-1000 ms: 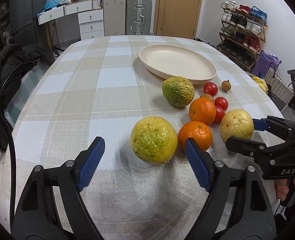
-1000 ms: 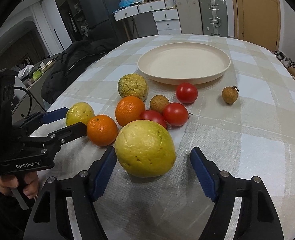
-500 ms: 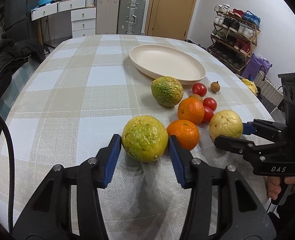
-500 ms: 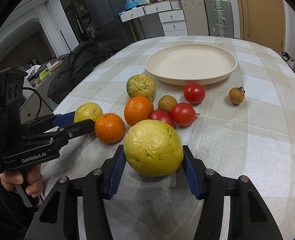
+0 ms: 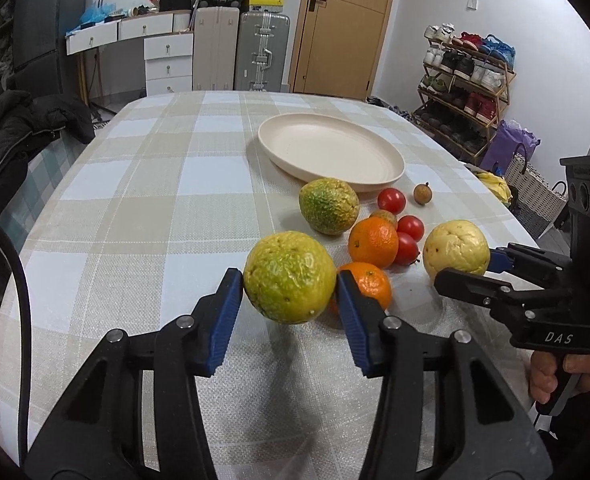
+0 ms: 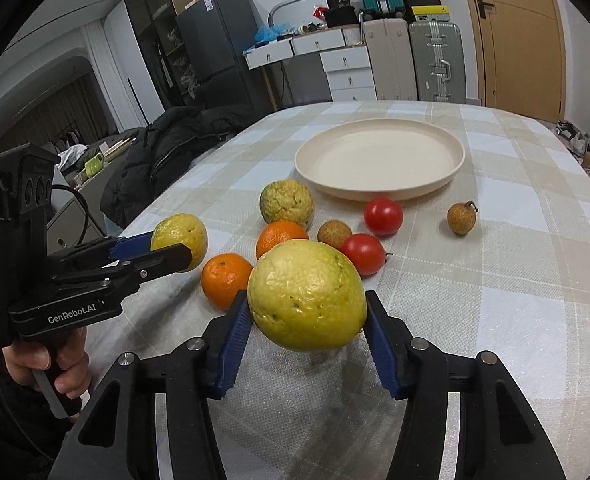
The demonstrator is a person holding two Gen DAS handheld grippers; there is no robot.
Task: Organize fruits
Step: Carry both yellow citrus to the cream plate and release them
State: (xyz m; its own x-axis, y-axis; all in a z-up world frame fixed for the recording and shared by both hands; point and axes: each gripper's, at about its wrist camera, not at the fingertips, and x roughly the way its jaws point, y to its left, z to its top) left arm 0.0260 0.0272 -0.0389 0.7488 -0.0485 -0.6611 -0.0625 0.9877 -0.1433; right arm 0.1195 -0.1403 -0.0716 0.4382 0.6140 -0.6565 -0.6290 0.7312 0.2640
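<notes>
Item: I hold two fruits. Left gripper point(image 5: 289, 294) clamps the greenish-yellow citrus point(image 5: 289, 277); right gripper point(image 6: 307, 322) clamps the yellow citrus point(image 6: 307, 294). Empty plate point(image 5: 391, 172): one o'clock of left, twelve o'clock of right.

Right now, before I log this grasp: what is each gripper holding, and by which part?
The left gripper clamps a yellow-green fruit by its sides. The right gripper clamps a yellow fruit by its sides.

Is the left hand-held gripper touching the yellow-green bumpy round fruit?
Touching: left wrist view shows both blue pads of the left hand-held gripper pressed against the yellow-green bumpy round fruit.
</notes>
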